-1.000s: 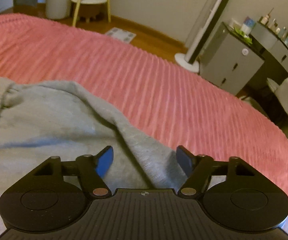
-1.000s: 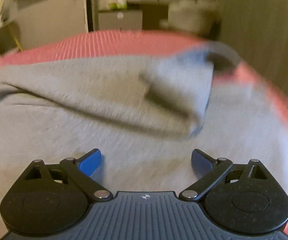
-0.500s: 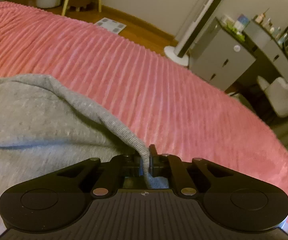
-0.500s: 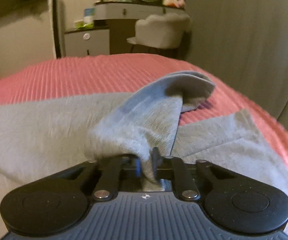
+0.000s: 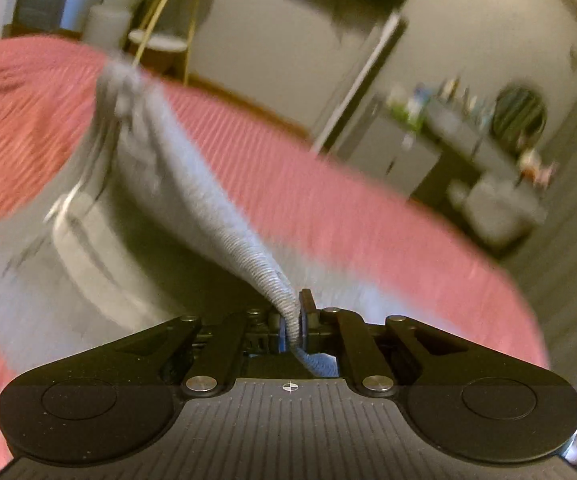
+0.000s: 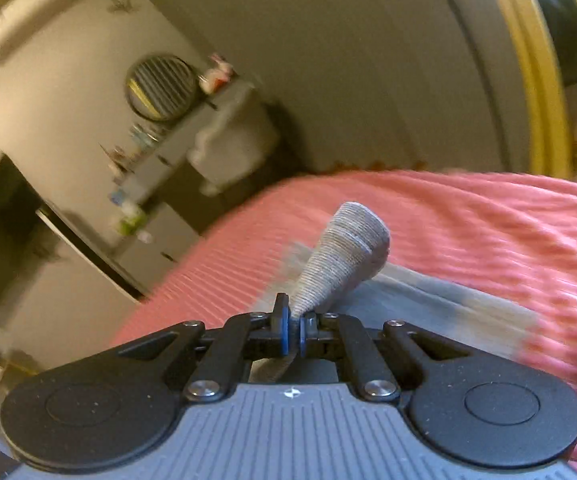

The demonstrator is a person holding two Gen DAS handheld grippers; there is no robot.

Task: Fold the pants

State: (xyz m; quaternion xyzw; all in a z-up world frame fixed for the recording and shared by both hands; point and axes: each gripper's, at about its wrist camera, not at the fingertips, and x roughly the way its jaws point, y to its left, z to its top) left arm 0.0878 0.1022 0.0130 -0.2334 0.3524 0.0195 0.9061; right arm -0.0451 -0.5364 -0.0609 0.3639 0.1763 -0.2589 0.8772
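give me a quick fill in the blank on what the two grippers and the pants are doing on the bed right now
1. The left gripper is shut on the ribbed edge of the ____ pants.
2. The right gripper pinches a ribbed cuff that stands ____ from its fingers.
3. The pants lie on a bedspread coloured ____.
4. The number of grippers holding fabric is ____.

Missing words: grey; up; pink; two

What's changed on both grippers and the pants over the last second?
Both grippers were open above the flat gray pants a second ago. The left gripper has since shut on the pants at a ribbed edge, the right gripper on a ribbed cuff, and both have lifted the fabric off the bedspread; the right view has also rolled. The pink bedspread and the room's furniture stayed put.
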